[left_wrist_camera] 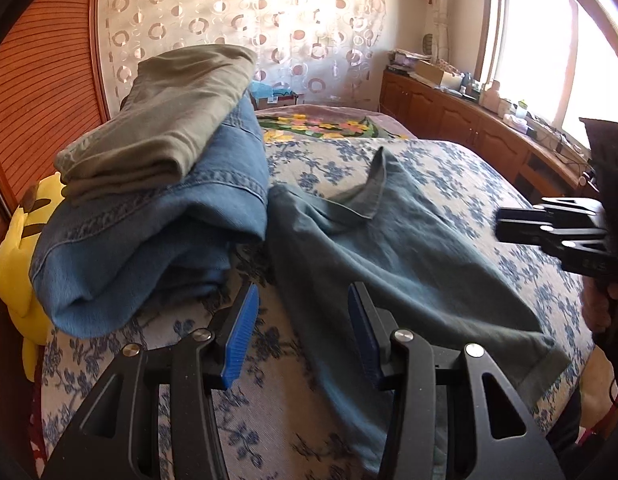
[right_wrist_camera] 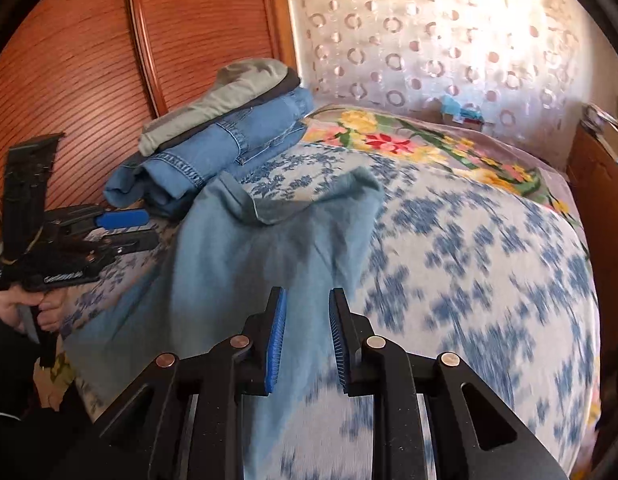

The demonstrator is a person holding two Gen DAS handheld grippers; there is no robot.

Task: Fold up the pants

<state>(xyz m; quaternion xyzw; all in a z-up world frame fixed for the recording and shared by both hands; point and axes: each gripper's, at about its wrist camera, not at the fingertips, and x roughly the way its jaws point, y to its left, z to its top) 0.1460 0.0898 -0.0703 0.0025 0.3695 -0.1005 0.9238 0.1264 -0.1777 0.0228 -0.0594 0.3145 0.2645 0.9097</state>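
Both tongs hang empty over the bed (left_wrist_camera: 449, 168), the left gripper (left_wrist_camera: 301, 332) parted fairly wide and the right gripper (right_wrist_camera: 308, 334) parted narrowly, above the grey-blue pants (left_wrist_camera: 389, 264) spread across the flowered cover, a stack of folded pants (left_wrist_camera: 161, 200) lying far left.
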